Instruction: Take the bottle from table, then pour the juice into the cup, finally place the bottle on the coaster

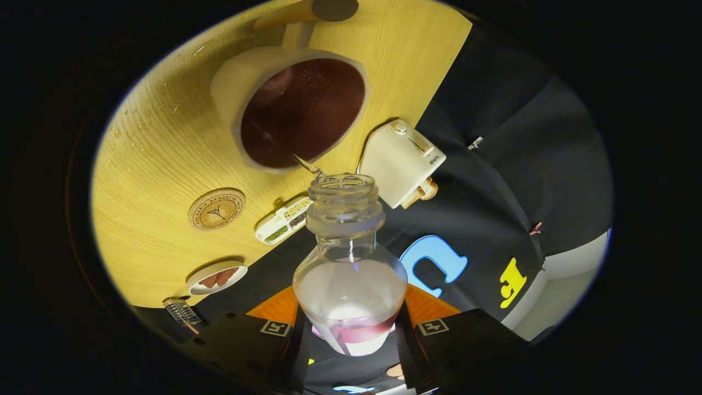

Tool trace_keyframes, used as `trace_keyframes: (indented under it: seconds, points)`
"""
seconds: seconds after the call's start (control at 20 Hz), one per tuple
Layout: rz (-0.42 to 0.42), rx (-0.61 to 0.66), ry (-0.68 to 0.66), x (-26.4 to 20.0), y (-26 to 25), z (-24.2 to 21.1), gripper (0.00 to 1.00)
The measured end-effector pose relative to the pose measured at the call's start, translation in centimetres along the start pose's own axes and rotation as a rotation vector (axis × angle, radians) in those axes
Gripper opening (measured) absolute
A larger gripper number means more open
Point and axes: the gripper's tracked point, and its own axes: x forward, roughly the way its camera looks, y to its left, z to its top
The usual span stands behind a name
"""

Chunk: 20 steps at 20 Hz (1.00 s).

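The jaws (351, 334) are closed on the lower body of the clear round-bellied plastic bottle (350, 285), one finger pressing each side, with the bottle tipped far over so its open threaded mouth points at the white ceramic cup (299, 109). The cup stands on the pale wooden desk (159, 148), beyond the bottle mouth, and is already well filled with dark red juice. Only a thin thread of liquid runs from the bottle lip to the cup's near rim, and a small pool of pinkish juice remains in the bottle, so the pour looks close to finished.

The round cork coaster (216, 209) with printed lettering lies on the desk near the cup, towards the desk's edge, with a white compartment box of seeds (283, 220) just beside it at that edge. A white toaster (402, 162) sits at the same edge further along, and a small round dish with a reddish motif (217, 277) near the desk corner.

The stream meets the cup right at its rim, so a slight drift of the mouth could send juice onto the desk. Droplets already glisten on the wood. The smooth curved bottle could also slip in the jaws while being righted.
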Motion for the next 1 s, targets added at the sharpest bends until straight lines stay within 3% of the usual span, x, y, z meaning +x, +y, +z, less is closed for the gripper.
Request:
trace_keyframes:
  seconds: [1.0]
  points:
    - [-0.008, -0.038, -0.021, -0.1, -1.2, 0.5, 0.68]
